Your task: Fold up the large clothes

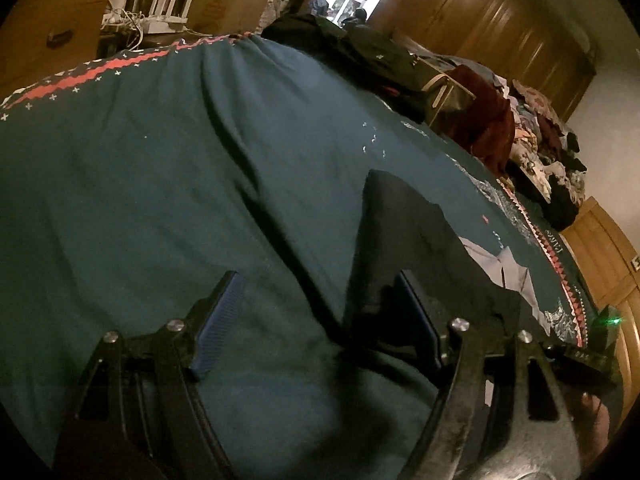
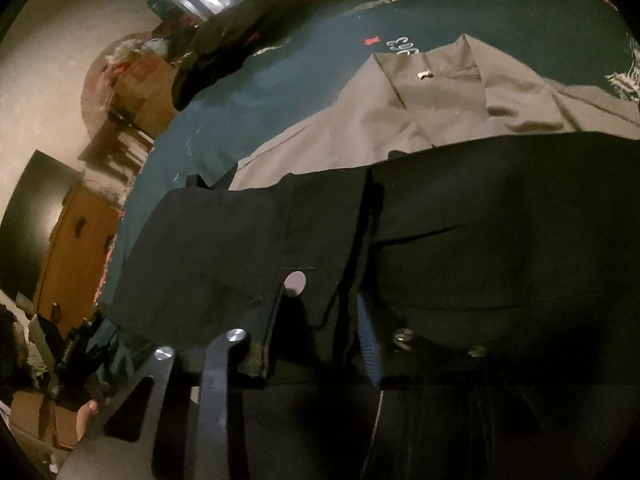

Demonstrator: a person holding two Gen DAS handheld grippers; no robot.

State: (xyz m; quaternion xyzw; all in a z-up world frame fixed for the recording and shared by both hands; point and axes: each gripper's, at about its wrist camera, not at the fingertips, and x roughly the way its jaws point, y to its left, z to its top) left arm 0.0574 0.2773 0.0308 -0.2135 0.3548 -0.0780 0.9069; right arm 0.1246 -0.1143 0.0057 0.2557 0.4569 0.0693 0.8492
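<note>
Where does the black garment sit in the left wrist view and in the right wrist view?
Left wrist view: the black garment lies right of centre, a pointed corner rising above the right-hand finger, on the teal cloth.
Right wrist view: it fills the lower middle and right, its white-buttoned cuff in front of the fingers.
Shared landmark: the grey lining beside the black fabric, at the upper right in the right wrist view.

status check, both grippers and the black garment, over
Left gripper open over the teal cover, holding nothing. Right gripper closing on the black garment by its cuff. Grey lining exposed beyond. Nothing blocking.
</note>
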